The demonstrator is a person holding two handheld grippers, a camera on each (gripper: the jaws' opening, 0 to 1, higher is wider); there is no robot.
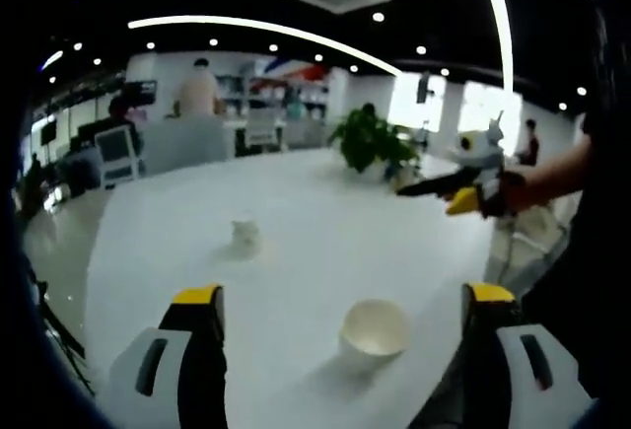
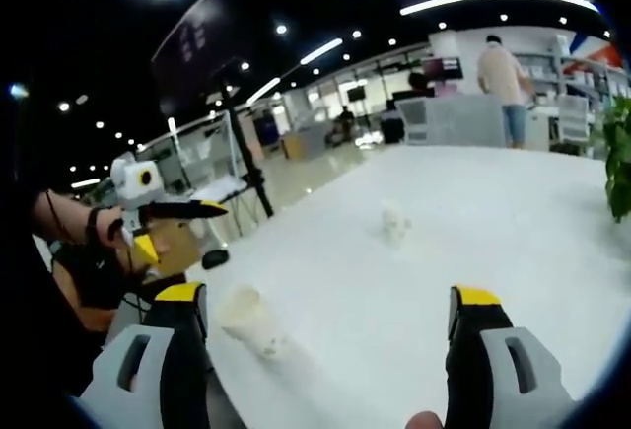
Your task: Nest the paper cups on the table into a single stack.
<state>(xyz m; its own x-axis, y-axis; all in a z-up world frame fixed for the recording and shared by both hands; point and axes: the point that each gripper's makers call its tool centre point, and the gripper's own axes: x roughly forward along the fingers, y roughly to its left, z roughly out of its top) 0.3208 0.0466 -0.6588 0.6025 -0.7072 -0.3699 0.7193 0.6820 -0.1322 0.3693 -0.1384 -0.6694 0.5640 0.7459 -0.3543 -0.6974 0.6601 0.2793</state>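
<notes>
My left tongs (image 1: 340, 325) spread wide, holding nothing. Near cup (image 1: 375, 330) stands mouth up between tips, toward 3 o'clock. Far cup (image 1: 245, 234) sits at 11 o'clock, well apart, blurry.

My right tongs (image 2: 320, 325) spread wide too, empty. Cup (image 2: 251, 319) near tabletop (image 2: 493, 222) edge, 9 o'clock, looks tipped.

Risks: paper cup is light, squeeze too hard, it crushes. Bump it, it rolls off edge.
</notes>
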